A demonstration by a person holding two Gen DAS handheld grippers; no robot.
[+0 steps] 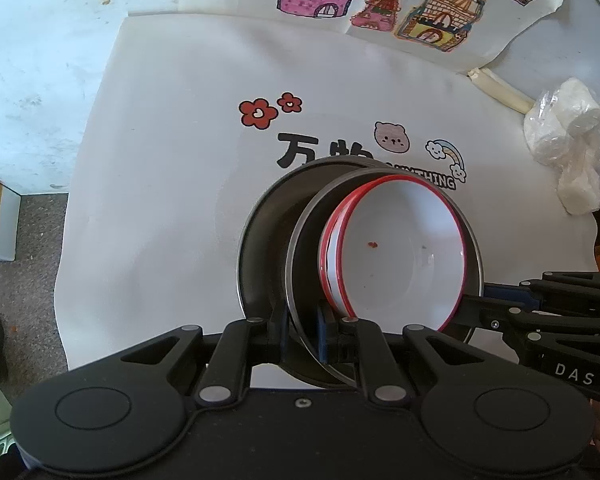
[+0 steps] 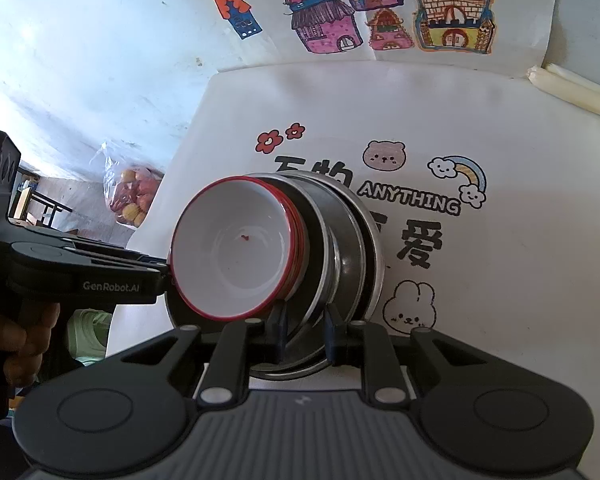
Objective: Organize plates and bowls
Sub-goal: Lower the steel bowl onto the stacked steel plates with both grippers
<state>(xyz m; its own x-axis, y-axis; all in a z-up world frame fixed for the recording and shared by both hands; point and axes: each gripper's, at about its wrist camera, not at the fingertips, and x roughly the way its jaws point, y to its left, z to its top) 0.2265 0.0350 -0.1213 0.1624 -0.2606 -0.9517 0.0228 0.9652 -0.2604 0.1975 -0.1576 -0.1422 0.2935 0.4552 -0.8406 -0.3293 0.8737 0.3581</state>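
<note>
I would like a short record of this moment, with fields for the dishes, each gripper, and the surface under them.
dishes: white bowl with red rim nested in dark metal plates, all tilted
bowl inside: small red speck
left gripper: closed on the plate rim from the near side
right gripper: closed on the plate rim from the opposite side
surface: white cloth printed with flowers, a bear and letters
beside: clear plastic bag at the cloth's edge

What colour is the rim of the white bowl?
Red. The white bowl shows its red rim best in the right wrist view.
</note>
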